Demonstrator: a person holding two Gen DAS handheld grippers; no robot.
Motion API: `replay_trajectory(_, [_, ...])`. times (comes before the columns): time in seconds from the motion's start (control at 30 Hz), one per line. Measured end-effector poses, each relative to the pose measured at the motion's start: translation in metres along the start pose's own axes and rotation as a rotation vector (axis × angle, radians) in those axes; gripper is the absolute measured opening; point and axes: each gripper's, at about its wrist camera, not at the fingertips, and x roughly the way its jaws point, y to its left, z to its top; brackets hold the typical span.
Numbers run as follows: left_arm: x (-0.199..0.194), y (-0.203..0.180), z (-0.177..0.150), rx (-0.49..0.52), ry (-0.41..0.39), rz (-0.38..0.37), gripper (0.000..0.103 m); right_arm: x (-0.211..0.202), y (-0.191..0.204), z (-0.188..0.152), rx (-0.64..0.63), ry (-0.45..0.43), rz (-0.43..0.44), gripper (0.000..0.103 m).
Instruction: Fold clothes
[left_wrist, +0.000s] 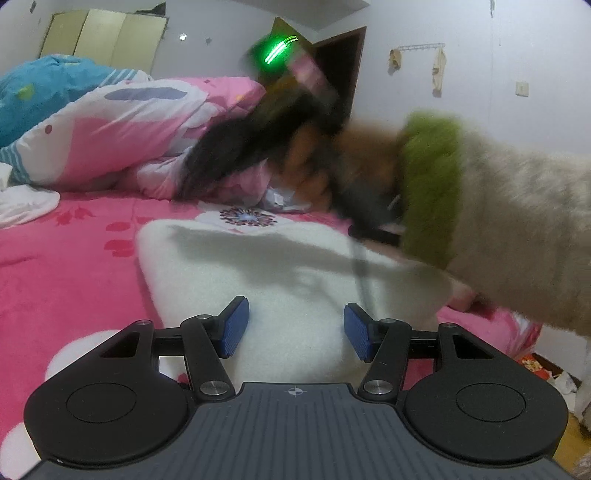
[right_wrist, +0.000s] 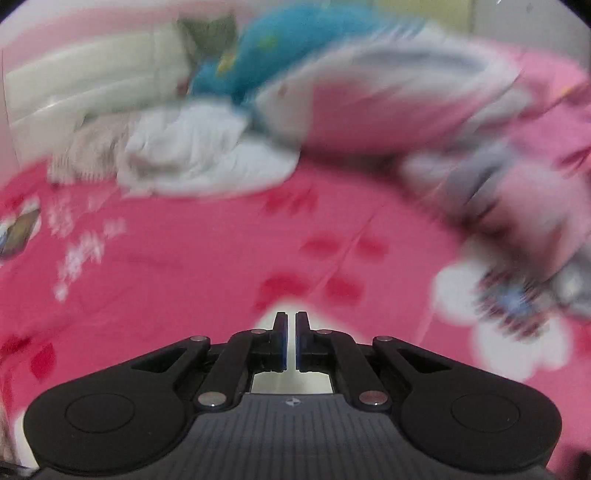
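A white fluffy garment (left_wrist: 266, 266) lies flat on the pink flowered bed sheet (left_wrist: 66, 266). My left gripper (left_wrist: 296, 326) hovers low over its near part, open, with nothing between the blue pads (left_wrist: 236, 326). Beyond it a hand in a cream sleeve with a green cuff (left_wrist: 428, 184) carries the right gripper (left_wrist: 229, 147), blurred by motion, above the garment's far edge. In the right wrist view, my right gripper (right_wrist: 291, 332) is shut, pointing down at the sheet (right_wrist: 184, 258). A white edge of the garment (right_wrist: 284, 308) shows just past its tips; I see nothing clamped.
A bunched pink-and-white quilt (left_wrist: 140, 125) and a blue pillow (left_wrist: 40, 88) lie along the far side of the bed. Crumpled white clothes (right_wrist: 199, 158) sit beside them. The bed's edge (left_wrist: 517, 332) drops off at the right, with clutter on the floor (left_wrist: 554, 376).
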Motion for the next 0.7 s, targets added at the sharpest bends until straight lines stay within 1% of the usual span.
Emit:
replay_trajectory(0.03, [0.001, 0.0, -0.001, 0.0, 0.003, 0.005, 0.057, 0.035, 0.001, -0.018, -0.001, 0.094, -0.035, 0.0])
replay_trajectory(0.07, [0.001, 0.0, -0.001, -0.002, 0.0, 0.003, 0.057, 0.037, -0.002, -0.02, 0.022, 0.094, -0.036, 0.0])
replay_trajectory(0.13, [-0.003, 0.002, -0.002, -0.005, -0.003, -0.001, 0.057, 0.033, -0.008, -0.018, 0.074, 0.072, -0.03, 0.0])
replay_trajectory(0.17, [-0.005, 0.003, -0.002, -0.01, -0.004, -0.006, 0.057, 0.026, -0.008, -0.011, 0.086, 0.067, -0.047, 0.0])
replay_trajectory(0.23, [-0.006, 0.004, -0.002, -0.011, -0.003, -0.009, 0.057, 0.005, 0.004, -0.001, 0.015, -0.006, -0.056, 0.0])
replay_trajectory(0.27, [-0.006, 0.004, -0.002, -0.009, -0.001, -0.008, 0.057, 0.0, 0.006, 0.003, 0.011, -0.047, -0.039, 0.0])
replay_trajectory(0.3, [-0.006, 0.003, -0.001, -0.006, 0.003, -0.007, 0.057, 0.001, 0.007, 0.006, 0.04, -0.07, 0.0, 0.0])
replay_trajectory(0.33, [-0.005, 0.002, -0.001, -0.005, 0.008, -0.003, 0.057, 0.012, 0.006, 0.008, 0.068, -0.065, 0.032, 0.0])
replay_trajectory(0.4, [-0.004, 0.001, -0.001, -0.007, 0.021, 0.009, 0.057, 0.062, 0.006, -0.01, 0.067, 0.06, 0.009, 0.0])
replay_trajectory(0.43, [-0.005, 0.001, -0.001, -0.009, 0.016, 0.01, 0.057, 0.072, 0.003, -0.016, 0.083, 0.06, 0.016, 0.0])
replay_trajectory(0.5, [-0.007, 0.003, 0.0, -0.022, 0.012, 0.004, 0.057, 0.06, -0.003, -0.006, 0.12, 0.055, 0.012, 0.0])
replay_trajectory(0.57, [-0.009, 0.006, 0.001, -0.046, 0.017, -0.008, 0.057, 0.043, -0.004, -0.006, 0.086, 0.042, -0.03, 0.0])
replay_trajectory(0.6, [-0.01, 0.008, 0.003, -0.061, 0.02, -0.016, 0.057, 0.027, -0.006, -0.008, 0.072, 0.013, -0.058, 0.0])
replay_trajectory(0.7, [-0.012, 0.016, 0.005, -0.096, 0.035, -0.046, 0.057, -0.037, -0.025, -0.017, 0.127, -0.075, -0.115, 0.0])
